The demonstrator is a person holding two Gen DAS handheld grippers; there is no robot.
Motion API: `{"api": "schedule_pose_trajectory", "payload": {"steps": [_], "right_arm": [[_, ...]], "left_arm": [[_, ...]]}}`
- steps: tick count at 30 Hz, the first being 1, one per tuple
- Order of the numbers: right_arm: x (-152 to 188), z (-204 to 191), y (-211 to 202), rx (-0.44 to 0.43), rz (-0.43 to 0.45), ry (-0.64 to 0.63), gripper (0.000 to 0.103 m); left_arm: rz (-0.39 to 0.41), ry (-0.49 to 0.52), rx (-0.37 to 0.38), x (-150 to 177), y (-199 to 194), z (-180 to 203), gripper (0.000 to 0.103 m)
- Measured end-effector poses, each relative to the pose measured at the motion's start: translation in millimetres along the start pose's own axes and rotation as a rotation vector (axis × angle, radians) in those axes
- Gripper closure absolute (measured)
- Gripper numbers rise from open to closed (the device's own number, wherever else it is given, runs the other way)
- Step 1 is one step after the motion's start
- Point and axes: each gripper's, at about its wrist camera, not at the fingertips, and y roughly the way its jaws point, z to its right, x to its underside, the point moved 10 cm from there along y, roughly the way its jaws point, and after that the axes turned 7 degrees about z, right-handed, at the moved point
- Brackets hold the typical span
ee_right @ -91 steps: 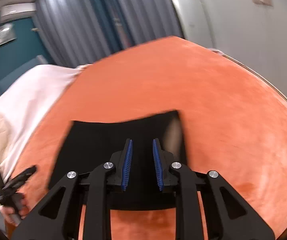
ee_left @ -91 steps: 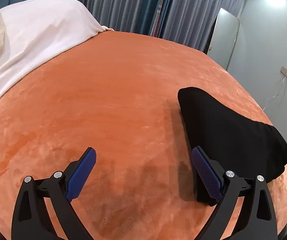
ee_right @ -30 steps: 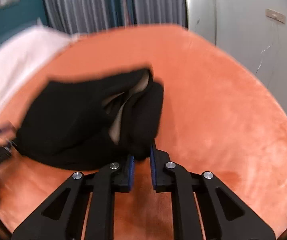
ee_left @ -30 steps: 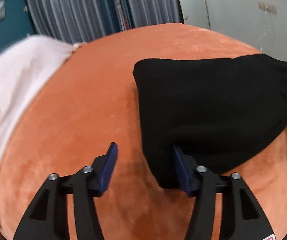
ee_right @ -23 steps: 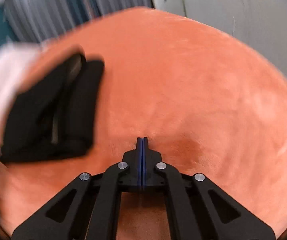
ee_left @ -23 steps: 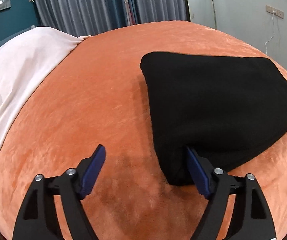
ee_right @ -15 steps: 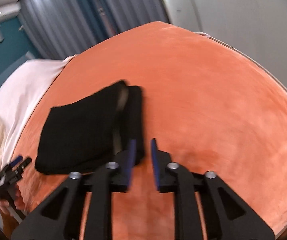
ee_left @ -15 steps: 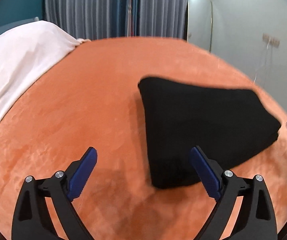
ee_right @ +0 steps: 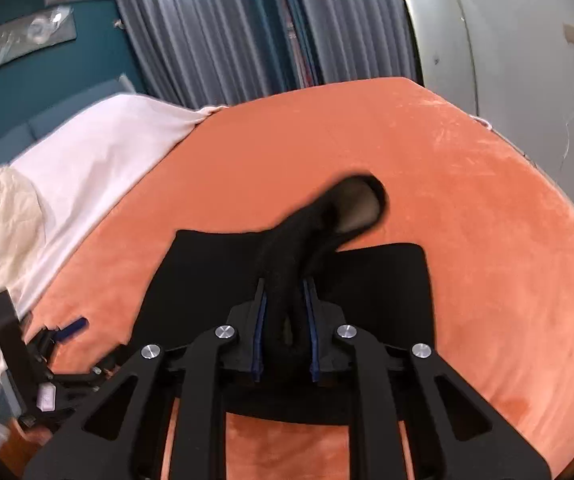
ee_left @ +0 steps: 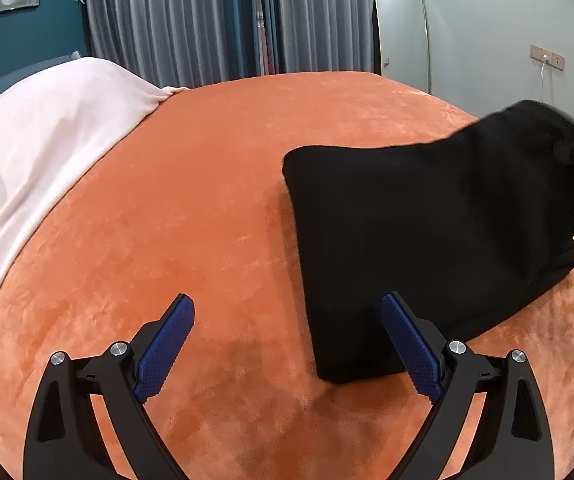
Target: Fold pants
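Right gripper [ee_right: 283, 324]: jaws closing on a bunched ridge of the black pants [ee_right: 215, 280], cloth plainly between the blue pads and rising ahead of the fingertips into a lifted, blurred loop with a pale lining showing. Beyond and to both sides of that ridge, the rest of the garment flat on the orange bedspread [ee_right: 487, 208], a folded dark panel left and another right of the jaws. Far left and low in the same view, the other tool resting near the bed's edge. Left gripper [ee_left: 287, 344]: spread wide, gripping nothing, bare bedspread [ee_left: 167, 200] between the pads; near corner of the folded pants [ee_left: 407, 220] just inside the right-hand finger, whether touching it or only beside it cannot be told. Farther out to the right, the far end of the garment lifted off the bed and smeared by motion. Farther off to the left, a white blanket [ee_left: 47, 128]; straight ahead, grey curtains [ee_left: 187, 20]. Judged step: mid-fold, one end raised by the right tool for carrying across the flat part. Next move likely calls for a firm pinch through all bunched layers, a carry over the resting panel with edges lined up, and perhaps a steadying pinch on the near corner from the left tool against dragging; risk of the thick bundle slipping or the lower layer sliding on the plush cover.
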Motion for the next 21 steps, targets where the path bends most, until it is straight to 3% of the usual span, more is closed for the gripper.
{"api": "schedule_pose_trajectory", "payload": {"steps": [2, 3, 5, 6, 8, 10, 12, 14, 15, 17, 18, 21], "right_arm": [[35.7, 33.9, 27.2, 0.089, -0.146, -0.014, 0.083], [51.6, 51.0, 34.8, 0.115, -0.186, 0.026, 0.071], [53.8, 64.4, 13.8, 0.057, -0.112, 0.153, 0.065], [51.3, 68.1, 2.7, 0.072, -0.088, 0.168, 0.053], [43.4, 73.4, -14.0, 0.136, -0.047, 0.14, 0.037], [43.1, 77.5, -16.7, 0.173, -0.07, 0.112, 0.038], [46.6, 88.1, 0.4, 0.186, -0.108, 0.142, 0.033], [61.5, 96.6, 19.1, 0.149, -0.18, 0.239, 0.032], [67.7, 95.1, 30.3, 0.088, -0.204, 0.315, 0.034], [71.9, 85.6, 37.2, 0.031, -0.217, 0.371, 0.049], [68.9, 83.8, 34.9, 0.041, -0.202, 0.359, 0.063], [52.9, 75.5, 7.3, 0.047, -0.121, 0.304, 0.073]], "left_arm": [[-0.021, 0.0, -0.005, 3.9, 4.6, 1.2, 0.01], [-0.031, 0.002, -0.009, 5.9, 6.5, 0.6, 0.01], [-0.042, -0.002, -0.018, 8.1, 8.3, -1.6, 0.01], [-0.041, -0.01, -0.018, 7.5, 7.7, -2.6, 0.01], [-0.043, -0.028, -0.007, 6.0, 6.9, -2.7, 0.01], [-0.045, -0.033, -0.002, 6.1, 8.6, -1.9, 0.01], [-0.051, -0.024, -0.006, 9.2, 10.9, 0.0, 0.01], [-0.054, -0.006, -0.012, 11.8, 12.7, 3.3, 0.01], [-0.059, 0.0, -0.011, 12.4, 13.8, 4.4, 0.01], [-0.068, -0.007, -0.012, 14.0, 15.1, 2.4, 0.007], [-0.074, -0.017, -0.012, 14.4, 15.8, -0.1, 0.006], [-0.08, -0.039, -0.01, 13.9, 14.7, -5.9, 0.006]]}}
